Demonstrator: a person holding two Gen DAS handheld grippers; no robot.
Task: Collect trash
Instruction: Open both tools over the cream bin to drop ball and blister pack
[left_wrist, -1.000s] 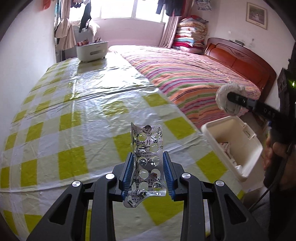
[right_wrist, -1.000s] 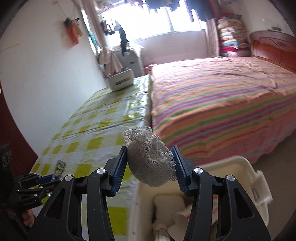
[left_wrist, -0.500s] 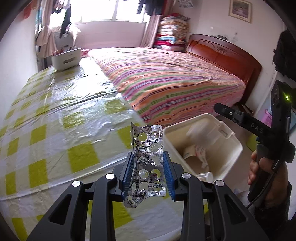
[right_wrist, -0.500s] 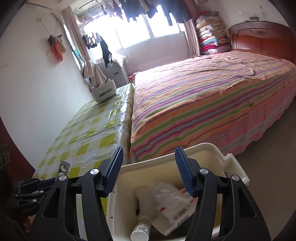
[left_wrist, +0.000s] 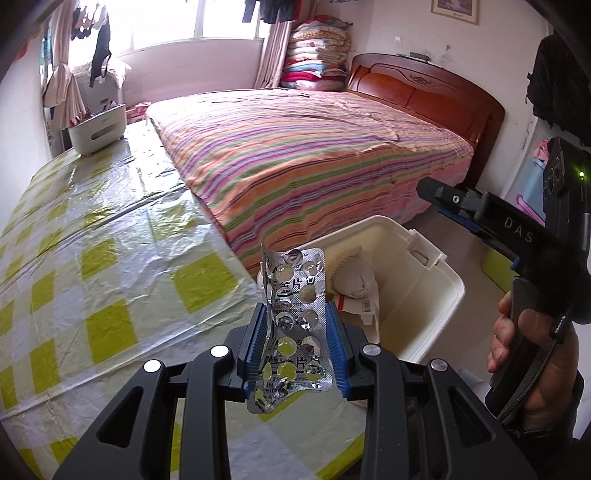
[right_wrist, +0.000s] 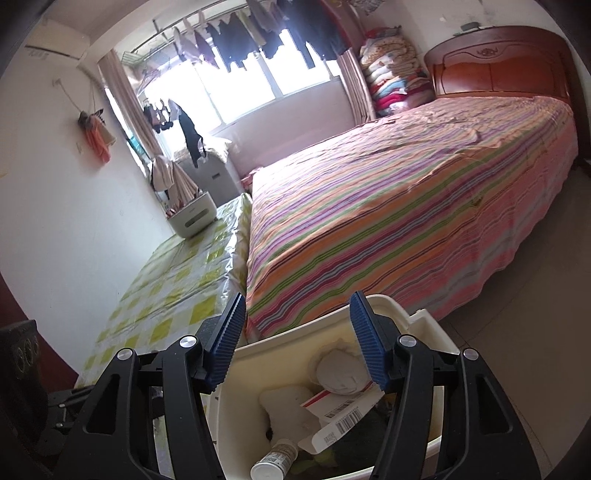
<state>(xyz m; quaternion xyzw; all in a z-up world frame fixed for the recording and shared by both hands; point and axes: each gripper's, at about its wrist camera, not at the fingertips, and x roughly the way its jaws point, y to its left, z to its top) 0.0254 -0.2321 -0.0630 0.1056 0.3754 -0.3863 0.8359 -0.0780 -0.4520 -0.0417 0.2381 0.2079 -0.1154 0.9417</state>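
My left gripper (left_wrist: 296, 325) is shut on a crumpled silver blister pack (left_wrist: 293, 280), which stands upright between the blue pads over the table's right edge. Just right of it is the white trash bin (left_wrist: 436, 295), and a white lace cloth (left_wrist: 352, 277) lies inside. My right gripper (right_wrist: 297, 325) hangs open over the bin (right_wrist: 251, 376) with nothing between its fingers. Below it lie the lace cloth (right_wrist: 340, 373), a barcoded wrapper (right_wrist: 340, 413) and a white-capped bottle (right_wrist: 275, 458). In the left wrist view the right gripper (left_wrist: 439, 203) reaches in from the right, held by a hand (left_wrist: 506, 339).
The table has a yellow-and-white checked plastic cover (left_wrist: 110, 277), with a white caddy (left_wrist: 96, 133) at its far end. A bed with a striped sheet (left_wrist: 295, 147) runs along the table's right side. The bin stands on the floor between the table's corner and the bed.
The right gripper let go of the lace cloth, which now lies in the bin, and its jaws stand wider. The left gripper carried the blister pack rightwards to the bin's edge.
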